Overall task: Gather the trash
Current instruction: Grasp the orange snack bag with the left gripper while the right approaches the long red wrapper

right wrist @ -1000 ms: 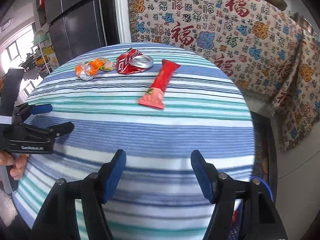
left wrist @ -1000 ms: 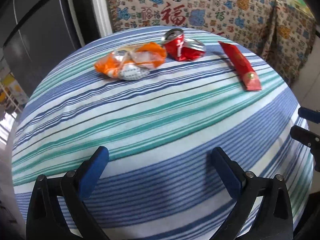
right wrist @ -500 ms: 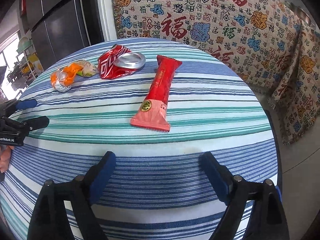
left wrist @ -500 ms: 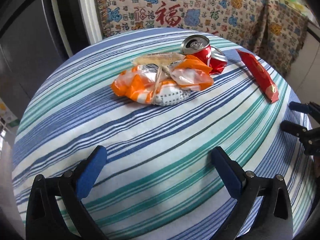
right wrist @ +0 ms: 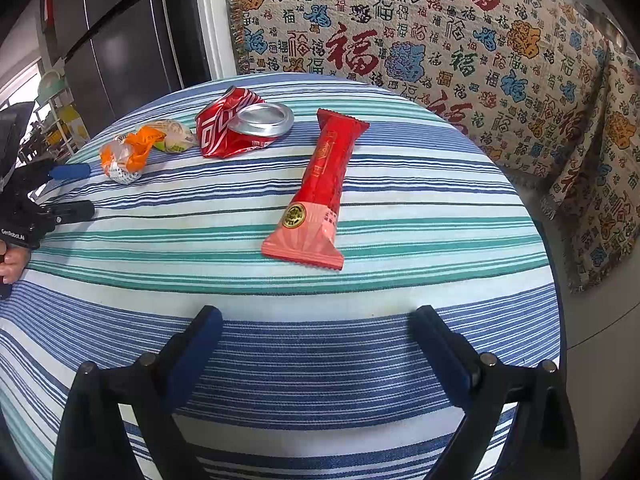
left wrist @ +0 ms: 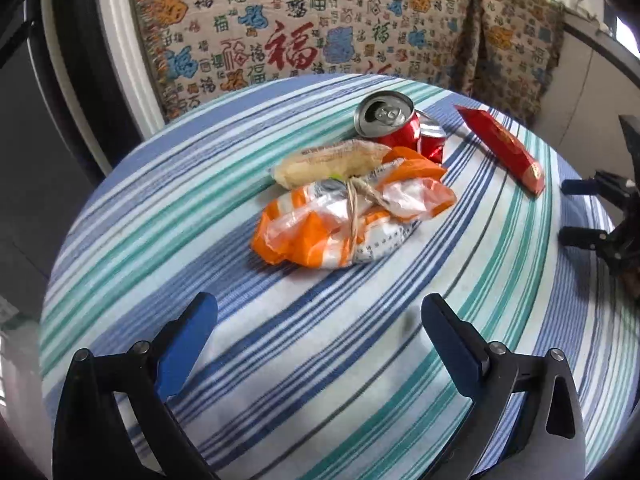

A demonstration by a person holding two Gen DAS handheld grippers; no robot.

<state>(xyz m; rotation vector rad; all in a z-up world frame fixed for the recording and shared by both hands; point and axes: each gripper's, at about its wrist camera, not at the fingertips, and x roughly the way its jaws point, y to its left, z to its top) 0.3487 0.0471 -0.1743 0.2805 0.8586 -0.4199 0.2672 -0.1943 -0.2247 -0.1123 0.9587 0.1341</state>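
An orange and white crumpled bag (left wrist: 352,220) tied with string lies on the striped table (left wrist: 280,360), with a pale wrapper (left wrist: 328,162) behind it. A crushed red can (left wrist: 394,122) sits behind them, and a long red snack wrapper (left wrist: 502,148) lies to the right. My left gripper (left wrist: 318,332) is open and empty, just short of the bag. My right gripper (right wrist: 316,340) is open and empty, in front of the red wrapper (right wrist: 320,192). The can (right wrist: 240,128) and bag (right wrist: 128,156) also show in the right wrist view.
A patterned cloth (right wrist: 440,40) hangs behind the table and drapes to the right. A dark fridge (right wrist: 120,40) stands at the back left. The left gripper (right wrist: 60,192) shows at the left edge of the right wrist view; the right gripper (left wrist: 592,212) shows at the right edge of the left one.
Both grippers have moved forward over the table. The left one has closed in on the orange bag, the right one on the red wrapper. Both stay open.
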